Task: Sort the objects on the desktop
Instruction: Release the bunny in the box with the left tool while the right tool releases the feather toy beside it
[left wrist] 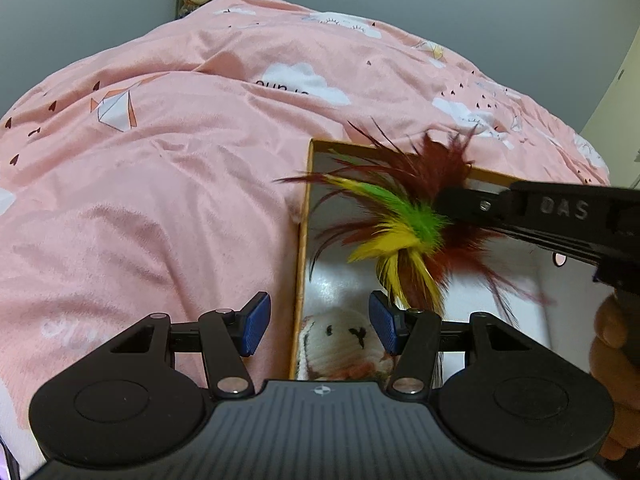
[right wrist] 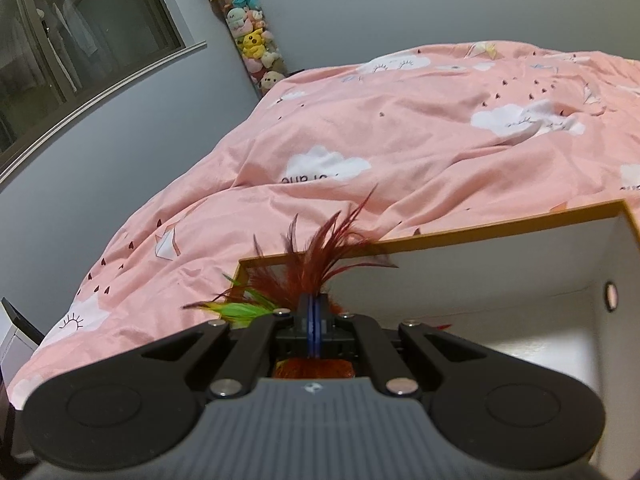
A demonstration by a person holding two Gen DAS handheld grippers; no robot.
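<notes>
A feather toy (left wrist: 408,216) with dark red, green and yellow feathers hangs over an open cardboard box (left wrist: 301,240) with white inner walls. My right gripper (left wrist: 444,200) comes in from the right and is shut on the feather toy. In the right wrist view its blue pads (right wrist: 314,316) are pressed together with feathers (right wrist: 320,264) sticking out above them. A white knitted plush animal (left wrist: 340,340) lies on the box floor. My left gripper (left wrist: 318,326) is open and empty, straddling the box's left wall above the plush.
The box (right wrist: 440,238) sits on a bed with a pink duvet (left wrist: 160,168) printed with clouds. A column of plush toys (right wrist: 252,36) stands against the grey wall. A window (right wrist: 80,40) is at the left.
</notes>
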